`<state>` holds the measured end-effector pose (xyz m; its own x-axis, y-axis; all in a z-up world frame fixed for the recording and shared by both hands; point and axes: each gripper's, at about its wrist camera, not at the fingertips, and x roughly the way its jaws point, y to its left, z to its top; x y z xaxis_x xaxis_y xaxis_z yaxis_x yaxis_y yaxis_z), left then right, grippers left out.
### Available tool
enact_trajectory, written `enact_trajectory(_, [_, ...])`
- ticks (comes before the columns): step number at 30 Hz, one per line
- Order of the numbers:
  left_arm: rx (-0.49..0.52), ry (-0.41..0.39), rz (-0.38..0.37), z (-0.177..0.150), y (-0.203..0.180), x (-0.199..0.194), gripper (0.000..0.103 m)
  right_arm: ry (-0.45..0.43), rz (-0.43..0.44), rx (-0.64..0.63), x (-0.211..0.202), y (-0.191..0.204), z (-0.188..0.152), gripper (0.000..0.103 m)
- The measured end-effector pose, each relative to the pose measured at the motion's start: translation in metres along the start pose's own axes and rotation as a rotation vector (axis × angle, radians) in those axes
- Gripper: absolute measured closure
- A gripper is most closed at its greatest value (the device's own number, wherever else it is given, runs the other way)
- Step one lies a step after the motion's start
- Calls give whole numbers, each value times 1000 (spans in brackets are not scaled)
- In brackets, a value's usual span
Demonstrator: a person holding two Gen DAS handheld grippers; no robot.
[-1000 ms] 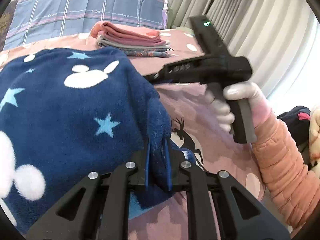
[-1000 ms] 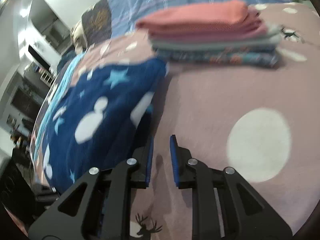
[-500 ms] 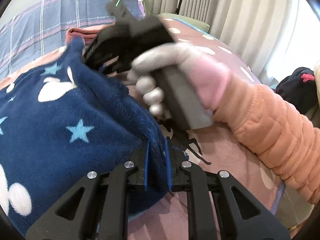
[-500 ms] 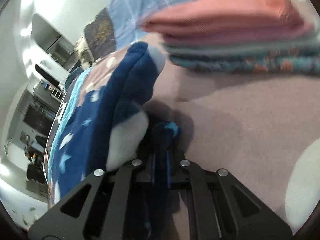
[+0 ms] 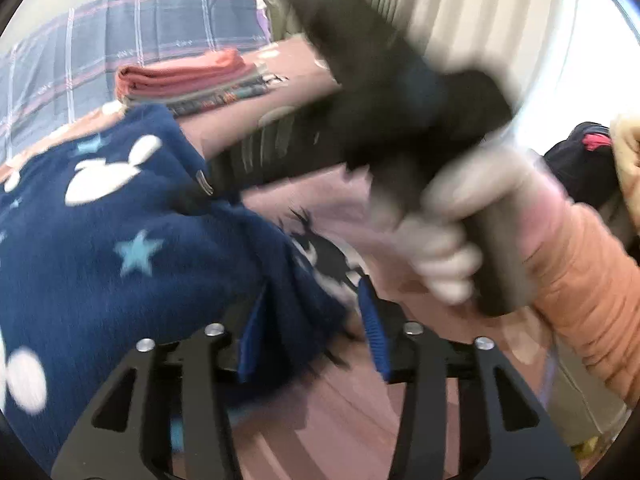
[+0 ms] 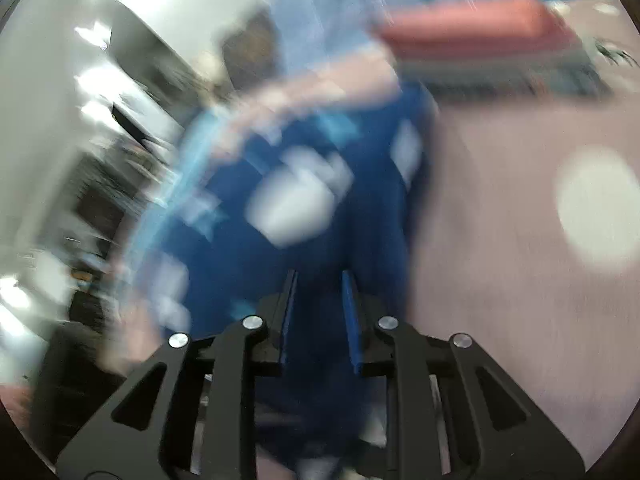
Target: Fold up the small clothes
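A navy fleece garment with white shapes and pale blue stars lies on the pink bedspread. Its near corner sits between the pads of my left gripper. Those jaws are opening, and the right pad stands off the cloth. My right gripper, held by a gloved hand, has its tips buried in the garment's right edge. In the blurred right wrist view, the right gripper has the navy garment filling the narrow gap between its pads. Its jaws are starting to open.
A stack of folded clothes with a salmon piece on top sits at the back of the bed, also seen as the stack. Behind it lies a plaid pillow. Curtains and a dark clothes heap are to the right.
My left jaws have parted from their tight grip on the garment's corner. My right gripper closed on the garment's far edge and swung with it, blurring its view.
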<state>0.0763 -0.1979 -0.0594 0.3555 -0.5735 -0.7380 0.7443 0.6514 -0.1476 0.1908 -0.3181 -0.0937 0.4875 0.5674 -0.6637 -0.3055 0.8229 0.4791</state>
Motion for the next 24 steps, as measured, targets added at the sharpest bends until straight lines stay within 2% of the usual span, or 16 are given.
enact_trajectory(2, [12, 9, 1, -12, -1, -12, 56, -34, -23, 27, -14, 4, -5, 89])
enact_trajectory(3, [9, 7, 3, -17, 0, -19, 56, -82, -22, 26, -33, 13, -10, 88])
enact_trajectory(5, [-35, -16, 2, -30, 10, -42, 56, -128, 52, -28, -54, 30, -22, 88])
enact_trajectory(6, [-61, -33, 15, -35, 18, -54, 56, -126, 52, -67, -61, 40, -32, 88])
enact_trajectory(7, [-88, -53, 38, -40, 27, -67, 56, -102, 8, -94, -57, 45, -40, 86])
enact_trajectory(8, [-125, -74, 77, -49, 40, -82, 56, -36, -91, -116, -43, 44, -53, 82])
enact_trajectory(9, [-171, -90, 117, -58, 56, -97, 56, 2, -154, -122, -32, 41, -59, 83])
enact_trajectory(11, [-261, -125, 148, -74, 85, -126, 56, -31, -180, -140, -35, 45, -64, 83])
enact_trajectory(14, [-383, -210, 307, -98, 130, -182, 56, -58, -206, -99, -54, 64, -50, 83])
enact_trajectory(18, [-582, -350, 437, -139, 190, -253, 56, -60, -215, -149, -40, 117, -25, 83])
enact_trajectory(19, [-602, -357, 443, -148, 200, -260, 64, -54, -212, -162, -33, 126, -16, 83])
enact_trajectory(20, [-636, -353, 420, -159, 218, -266, 86, -49, -205, -181, -20, 141, -5, 83])
enact_trajectory(21, [-675, -348, 386, -168, 231, -268, 97, -42, -198, -216, -11, 162, 1, 82])
enact_trajectory(22, [-705, -343, 360, -175, 240, -268, 102, -32, -192, -252, -2, 180, 6, 82])
enact_trajectory(24, [-736, -323, 327, -184, 263, -263, 102, 0, -162, -324, 19, 215, 14, 81])
